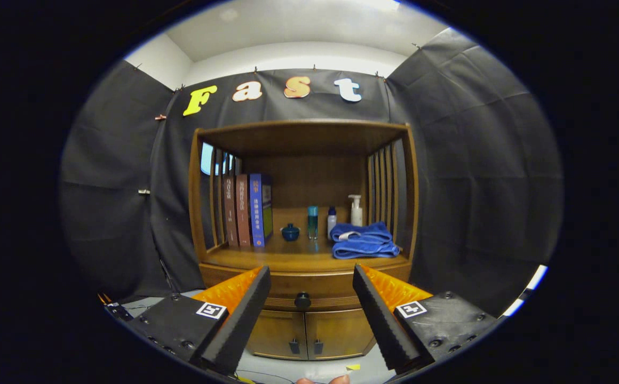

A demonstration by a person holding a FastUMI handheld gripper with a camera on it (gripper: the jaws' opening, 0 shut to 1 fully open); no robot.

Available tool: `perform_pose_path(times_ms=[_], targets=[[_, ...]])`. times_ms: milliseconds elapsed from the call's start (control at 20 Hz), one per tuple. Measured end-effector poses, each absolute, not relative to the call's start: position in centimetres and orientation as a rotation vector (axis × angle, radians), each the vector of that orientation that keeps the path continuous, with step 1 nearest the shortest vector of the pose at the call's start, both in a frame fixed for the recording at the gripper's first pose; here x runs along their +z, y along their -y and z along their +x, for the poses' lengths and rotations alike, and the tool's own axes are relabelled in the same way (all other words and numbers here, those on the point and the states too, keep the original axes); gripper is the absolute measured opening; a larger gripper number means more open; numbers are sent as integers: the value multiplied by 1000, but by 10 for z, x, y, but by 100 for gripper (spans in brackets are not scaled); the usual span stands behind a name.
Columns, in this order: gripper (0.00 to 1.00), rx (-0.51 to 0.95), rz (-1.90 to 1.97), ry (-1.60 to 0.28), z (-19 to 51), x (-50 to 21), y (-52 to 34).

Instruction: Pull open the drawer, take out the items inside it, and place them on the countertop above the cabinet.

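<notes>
Drawer [302, 292] shut, straight ahead of the tool [309, 314], its dark knob [302, 300] centred in the gap between the fingers but well beyond them. Tool spread wide, holding nothing. Step in hand: approach. Next move likely calls for closing in and pinching the knob. Drawer contents hidden. Worktop [288, 258] above carries books [245, 209], bottles [313, 222], folded towel [364, 241]. Cabinet doors [309, 333] below, partly cut off by fingers.

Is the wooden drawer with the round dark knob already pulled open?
No, the wooden drawer sits flush, its round dark knob framed by the open gripper.
</notes>
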State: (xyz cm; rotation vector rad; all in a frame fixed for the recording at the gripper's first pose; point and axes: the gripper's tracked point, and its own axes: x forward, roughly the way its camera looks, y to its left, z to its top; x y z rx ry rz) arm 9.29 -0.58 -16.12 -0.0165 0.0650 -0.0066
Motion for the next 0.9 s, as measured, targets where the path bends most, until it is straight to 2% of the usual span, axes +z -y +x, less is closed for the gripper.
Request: perform_pose_path(times_ms=[500, 700, 900], targets=[[100, -8, -3, -239, 202, -308, 3], [99, -13, 2, -264, 230, -331, -1], [64, 3, -6, -294, 244, -346, -7]])
